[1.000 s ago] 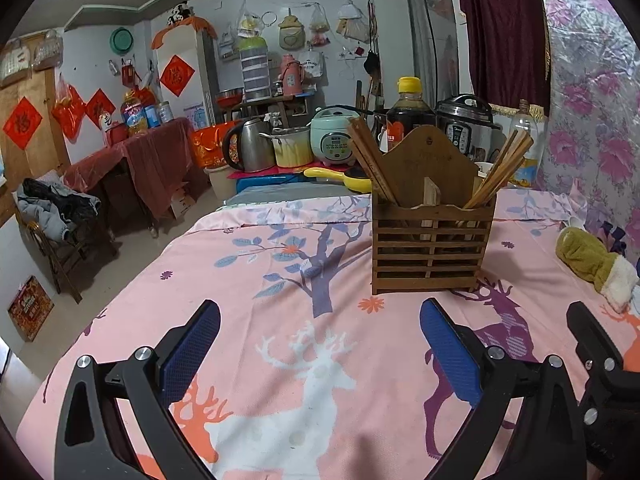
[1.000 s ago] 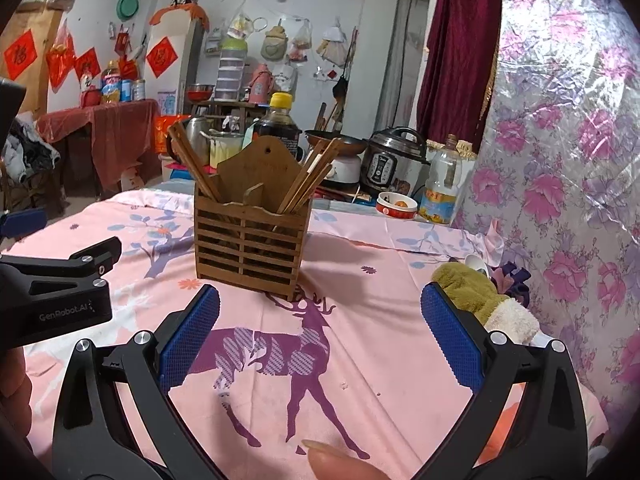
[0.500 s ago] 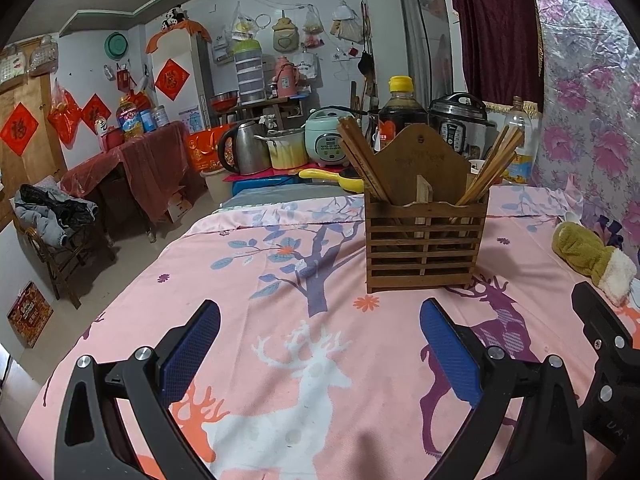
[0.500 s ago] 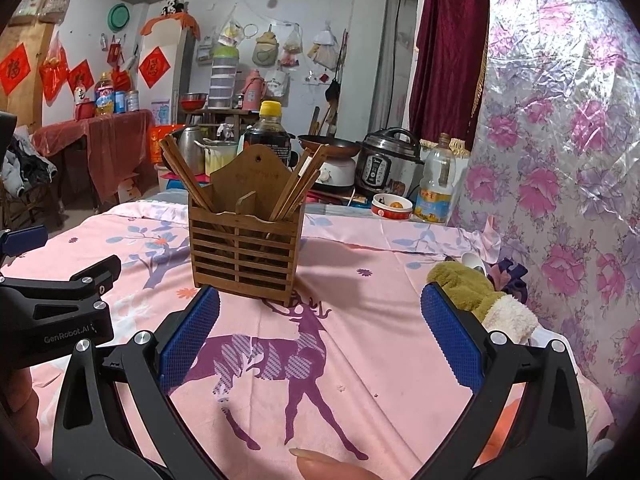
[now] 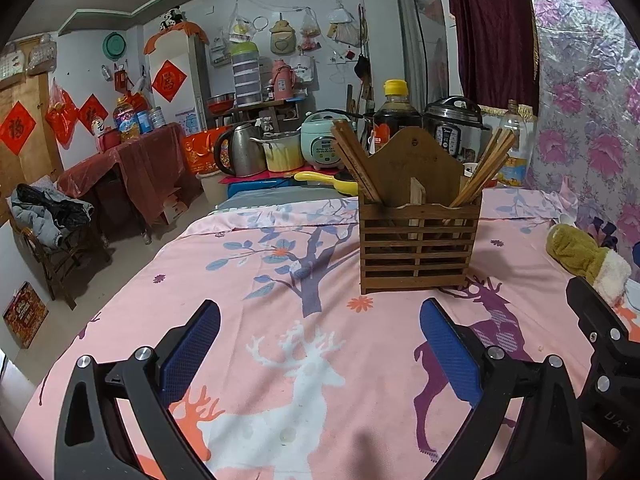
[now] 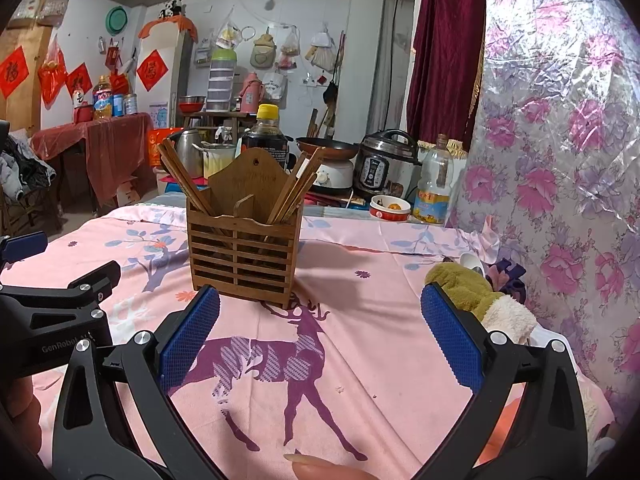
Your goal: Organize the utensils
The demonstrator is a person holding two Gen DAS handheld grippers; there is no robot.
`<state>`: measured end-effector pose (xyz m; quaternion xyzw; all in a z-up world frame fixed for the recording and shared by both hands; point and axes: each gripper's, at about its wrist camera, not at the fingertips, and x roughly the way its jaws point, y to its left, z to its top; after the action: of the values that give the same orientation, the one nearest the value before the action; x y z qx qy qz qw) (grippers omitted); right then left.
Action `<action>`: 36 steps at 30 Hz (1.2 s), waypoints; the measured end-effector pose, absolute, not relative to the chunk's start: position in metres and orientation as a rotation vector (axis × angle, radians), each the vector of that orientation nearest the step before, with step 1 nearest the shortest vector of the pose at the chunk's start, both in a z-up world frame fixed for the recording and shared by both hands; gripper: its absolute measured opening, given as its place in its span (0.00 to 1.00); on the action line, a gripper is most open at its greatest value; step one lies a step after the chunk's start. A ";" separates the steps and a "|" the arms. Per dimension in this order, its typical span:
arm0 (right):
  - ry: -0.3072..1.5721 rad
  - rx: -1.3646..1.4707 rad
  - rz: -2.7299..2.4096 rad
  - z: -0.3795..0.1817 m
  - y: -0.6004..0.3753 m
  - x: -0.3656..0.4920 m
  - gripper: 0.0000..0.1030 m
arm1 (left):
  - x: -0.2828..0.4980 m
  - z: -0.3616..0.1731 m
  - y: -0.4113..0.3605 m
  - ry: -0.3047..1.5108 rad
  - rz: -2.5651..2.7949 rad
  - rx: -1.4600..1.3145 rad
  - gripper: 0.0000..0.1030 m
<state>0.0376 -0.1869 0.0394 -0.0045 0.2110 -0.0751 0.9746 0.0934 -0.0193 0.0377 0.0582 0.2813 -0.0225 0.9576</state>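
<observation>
A slatted wooden utensil holder (image 5: 418, 248) stands upright on the pink deer-print tablecloth (image 5: 280, 312). It also shows in the right wrist view (image 6: 244, 264). Brown chopsticks (image 5: 354, 162) lean out of its left compartment and more chopsticks (image 5: 486, 170) out of its right one. My left gripper (image 5: 320, 356) is open and empty, low over the cloth, in front and left of the holder. My right gripper (image 6: 320, 340) is open and empty, in front of the holder's right side.
An olive and cream plush toy (image 6: 476, 300) lies at the right by the floral wall covering (image 6: 568, 160). A soy sauce bottle (image 6: 266, 136), cookers (image 6: 384, 168), a kettle and an oil bottle (image 6: 434, 184) stand behind the table. The table's left edge drops to the floor (image 5: 132, 256).
Both grippers have stayed open and pulled back slightly from the holder, with the view tilting a little. The holder and chopsticks have not moved.
</observation>
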 end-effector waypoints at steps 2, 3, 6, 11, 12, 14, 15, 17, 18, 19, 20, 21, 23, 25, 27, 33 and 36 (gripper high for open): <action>0.425 -0.010 -0.152 0.039 -0.187 0.038 0.94 | 0.093 0.038 -0.018 0.571 -0.046 0.116 0.95; 0.425 -0.010 -0.152 0.039 -0.187 0.038 0.94 | 0.093 0.038 -0.019 0.570 -0.046 0.116 0.95; 0.425 -0.009 -0.152 0.039 -0.187 0.038 0.94 | 0.093 0.038 -0.019 0.568 -0.044 0.121 0.95; 0.425 -0.009 -0.153 0.040 -0.188 0.037 0.94 | 0.093 0.039 -0.019 0.566 -0.043 0.125 0.95; 0.425 -0.009 -0.153 0.040 -0.188 0.037 0.94 | 0.093 0.039 -0.019 0.566 -0.042 0.125 0.95; 0.424 -0.010 -0.154 0.040 -0.188 0.037 0.94 | 0.092 0.039 -0.019 0.563 -0.043 0.129 0.95; 0.425 -0.010 -0.153 0.040 -0.188 0.037 0.94 | 0.093 0.039 -0.019 0.563 -0.043 0.130 0.95; 0.424 -0.010 -0.153 0.040 -0.188 0.037 0.94 | 0.092 0.039 -0.019 0.563 -0.042 0.129 0.95; 0.424 -0.010 -0.153 0.040 -0.188 0.037 0.94 | 0.093 0.039 -0.019 0.563 -0.043 0.129 0.95; 0.423 -0.010 -0.154 0.040 -0.188 0.037 0.94 | 0.093 0.039 -0.019 0.563 -0.043 0.130 0.95; 0.422 -0.009 -0.154 0.040 -0.188 0.037 0.94 | 0.093 0.039 -0.019 0.563 -0.042 0.131 0.95; 0.422 -0.008 -0.154 0.040 -0.188 0.037 0.94 | 0.093 0.039 -0.020 0.563 -0.042 0.131 0.95; 0.420 -0.007 -0.156 0.042 -0.190 0.037 0.94 | 0.092 0.039 -0.020 0.564 -0.042 0.130 0.95; 0.418 -0.005 -0.159 0.044 -0.190 0.037 0.94 | 0.093 0.039 -0.019 0.562 -0.040 0.131 0.95; 0.418 -0.005 -0.159 0.044 -0.191 0.037 0.94 | 0.092 0.039 -0.019 0.559 -0.040 0.132 0.95; 0.417 -0.005 -0.160 0.044 -0.191 0.037 0.94 | 0.091 0.039 -0.020 0.558 -0.041 0.132 0.95; 0.417 -0.005 -0.161 0.044 -0.191 0.037 0.94 | 0.091 0.039 -0.019 0.554 -0.041 0.133 0.95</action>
<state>0.0371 -0.1908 0.0444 -0.0025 0.2069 -0.0797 0.9751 0.0911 -0.0186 0.0394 0.0657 0.2734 -0.0200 0.9594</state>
